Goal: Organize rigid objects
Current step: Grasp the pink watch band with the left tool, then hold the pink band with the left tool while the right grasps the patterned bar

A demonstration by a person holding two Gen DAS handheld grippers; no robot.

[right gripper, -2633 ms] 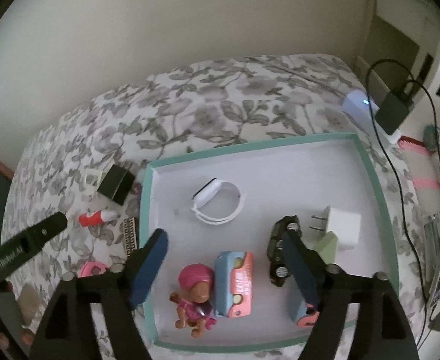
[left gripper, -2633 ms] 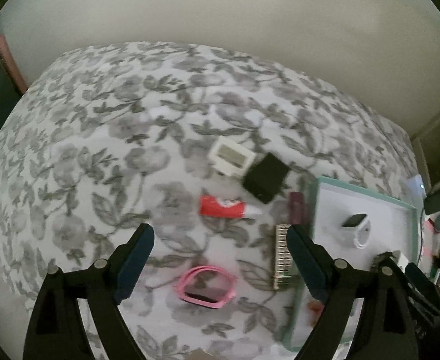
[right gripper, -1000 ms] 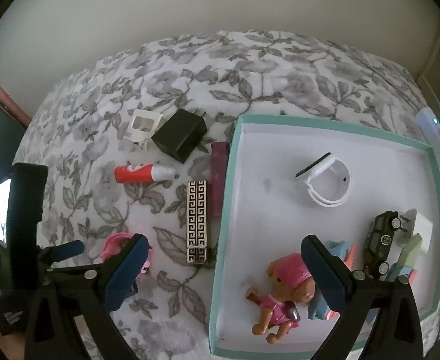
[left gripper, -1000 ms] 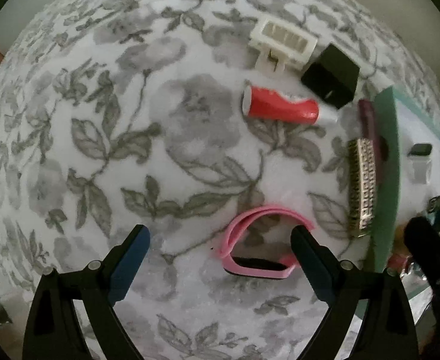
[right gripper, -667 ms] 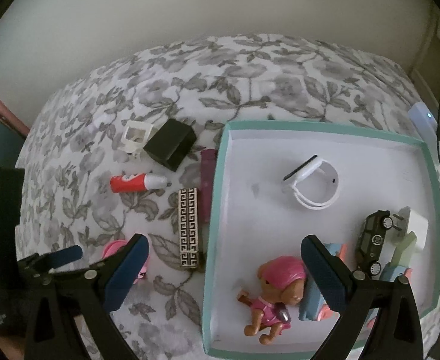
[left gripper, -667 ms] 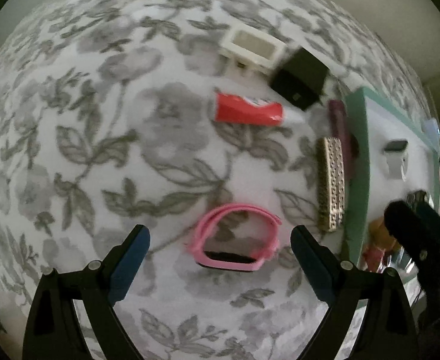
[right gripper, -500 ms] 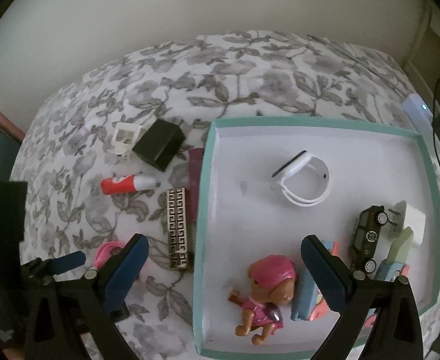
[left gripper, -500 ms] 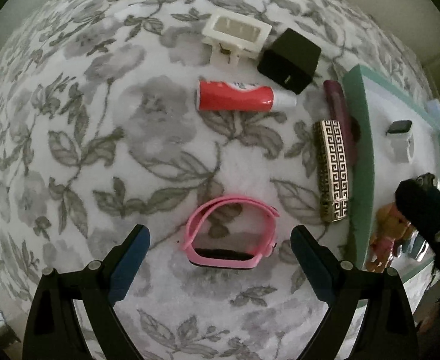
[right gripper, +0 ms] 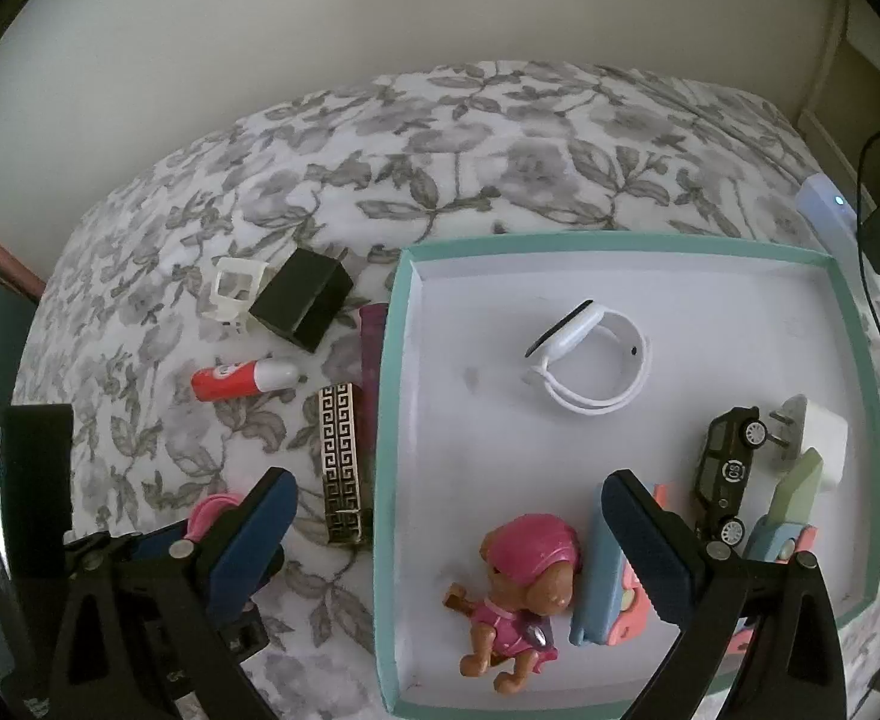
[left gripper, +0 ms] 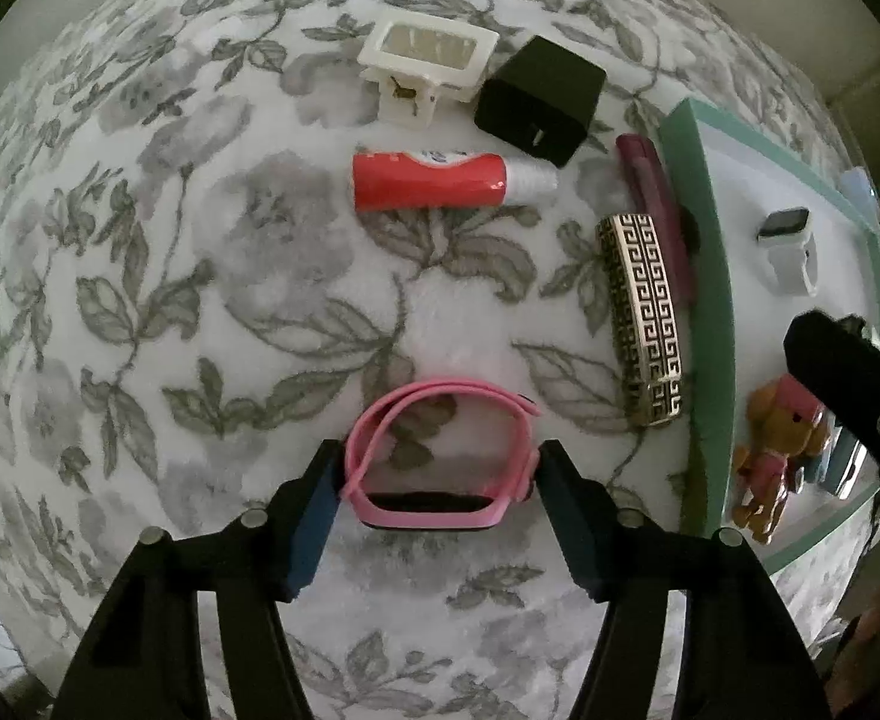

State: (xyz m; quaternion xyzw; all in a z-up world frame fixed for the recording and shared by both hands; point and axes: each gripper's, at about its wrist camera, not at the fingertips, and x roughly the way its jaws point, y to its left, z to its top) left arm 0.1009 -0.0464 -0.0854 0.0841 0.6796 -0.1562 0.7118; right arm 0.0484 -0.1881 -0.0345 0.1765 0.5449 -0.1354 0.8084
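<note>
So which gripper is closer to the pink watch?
Left. The left gripper has its jaws closing around the pink watch on the bed. The right gripper hangs open over the tray's edge.

Soft, matt floral cloth covers the bed (left gripper: 212,276); on it lie a smooth pink rubbery watch band (left gripper: 440,462), a glossy red plastic tube (left gripper: 434,180) and a shiny metal-look patterned bar (left gripper: 643,312), beside a matt teal-rimmed tray (right gripper: 392,420).
</note>
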